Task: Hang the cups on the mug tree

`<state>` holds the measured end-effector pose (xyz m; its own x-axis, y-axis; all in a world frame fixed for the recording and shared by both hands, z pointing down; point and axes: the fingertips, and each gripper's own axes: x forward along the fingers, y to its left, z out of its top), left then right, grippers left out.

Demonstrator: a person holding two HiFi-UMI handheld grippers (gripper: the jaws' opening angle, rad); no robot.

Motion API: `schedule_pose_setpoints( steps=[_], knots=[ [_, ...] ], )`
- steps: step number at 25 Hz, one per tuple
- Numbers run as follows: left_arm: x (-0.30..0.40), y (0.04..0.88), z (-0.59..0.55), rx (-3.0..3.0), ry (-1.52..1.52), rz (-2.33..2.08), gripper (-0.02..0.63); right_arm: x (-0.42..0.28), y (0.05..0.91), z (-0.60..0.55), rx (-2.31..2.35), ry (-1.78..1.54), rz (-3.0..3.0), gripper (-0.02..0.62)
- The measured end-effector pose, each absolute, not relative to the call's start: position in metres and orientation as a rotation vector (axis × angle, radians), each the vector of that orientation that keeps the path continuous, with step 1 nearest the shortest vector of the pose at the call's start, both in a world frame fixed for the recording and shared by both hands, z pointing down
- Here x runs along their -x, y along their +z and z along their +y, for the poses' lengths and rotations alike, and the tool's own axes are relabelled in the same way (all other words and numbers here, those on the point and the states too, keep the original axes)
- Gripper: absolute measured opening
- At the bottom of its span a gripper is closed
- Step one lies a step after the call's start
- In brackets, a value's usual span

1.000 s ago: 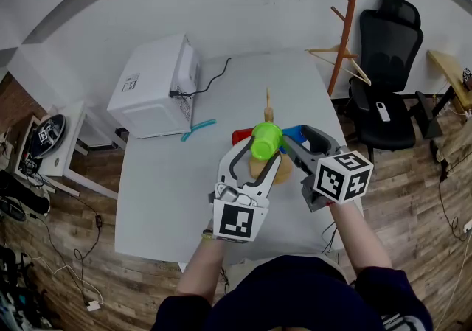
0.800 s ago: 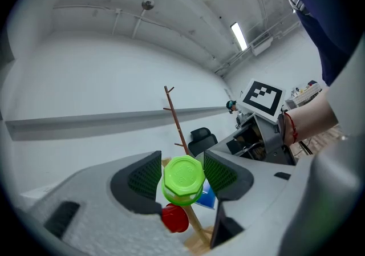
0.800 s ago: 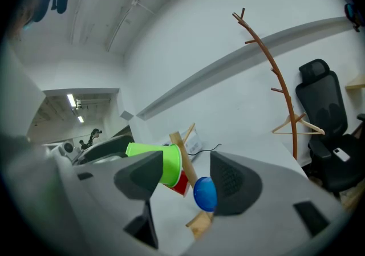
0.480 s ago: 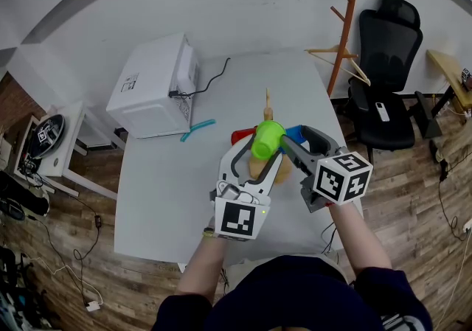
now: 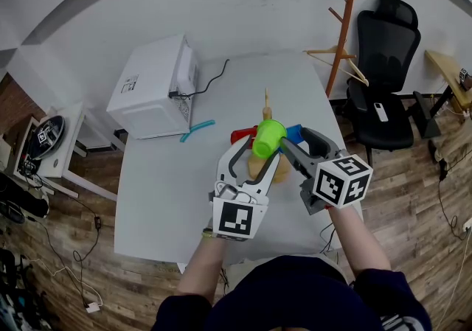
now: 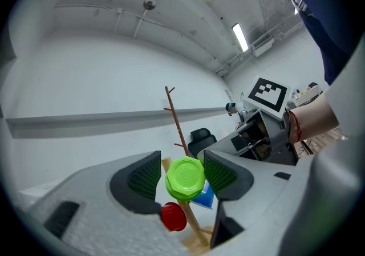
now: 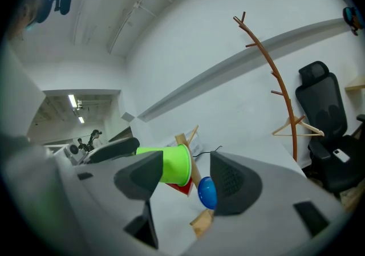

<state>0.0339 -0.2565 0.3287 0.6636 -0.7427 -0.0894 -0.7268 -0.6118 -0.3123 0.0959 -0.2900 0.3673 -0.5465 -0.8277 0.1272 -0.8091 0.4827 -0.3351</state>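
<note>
A wooden mug tree (image 5: 267, 112) stands on the white table (image 5: 169, 189). A red cup (image 5: 240, 135) and a blue cup (image 5: 295, 130) hang low on it. My left gripper (image 5: 262, 149) is shut on a green cup (image 5: 268, 138), which lies level with its mouth against the tree's post. In the left gripper view the green cup's base (image 6: 185, 178) sits between the pads, above the red cup (image 6: 173, 216). My right gripper (image 5: 293, 138) stands open just right of the tree with nothing between its fingers. Through its jaws I see the green cup (image 7: 166, 165), the blue cup (image 7: 207, 192) and the tree (image 7: 188, 161).
A white box-shaped machine (image 5: 155, 86) with a black cable (image 5: 210, 80) sits at the table's back left, and a teal object (image 5: 198, 129) lies in front of it. An orange-brown coat stand (image 5: 344, 27) and a black office chair (image 5: 387, 79) stand beyond the table's right side.
The green cup has shifted slightly up and to the right toward the tree's post, still in the left gripper. The right gripper has barely moved.
</note>
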Motion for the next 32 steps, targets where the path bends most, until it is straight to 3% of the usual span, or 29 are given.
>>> schedule_pose_setpoints(
  steps=[10,17,22,27,32],
  knots=[
    [-0.027,0.329,-0.240,2.576,-0.043,1.187,0.232,-0.093,0.364,-0.263,1.485,-0.509,2.672,0.268],
    [-0.015,0.336,-0.224,2.584,-0.005,1.262,0.113,-0.082,0.369,-0.236,1.490,-0.442,2.718,0.268],
    [-0.008,0.342,-0.214,2.602,-0.001,1.299,0.069,-0.076,0.371,-0.219,1.483,-0.440,2.729,0.267],
    [-0.004,0.346,-0.203,2.618,-0.001,1.323,0.052,-0.075,0.369,-0.204,1.512,-0.380,2.740,0.167],
    [-0.002,0.355,-0.193,2.609,-0.031,1.312,0.041,-0.076,0.367,-0.190,1.539,-0.337,2.738,0.107]
  ],
)
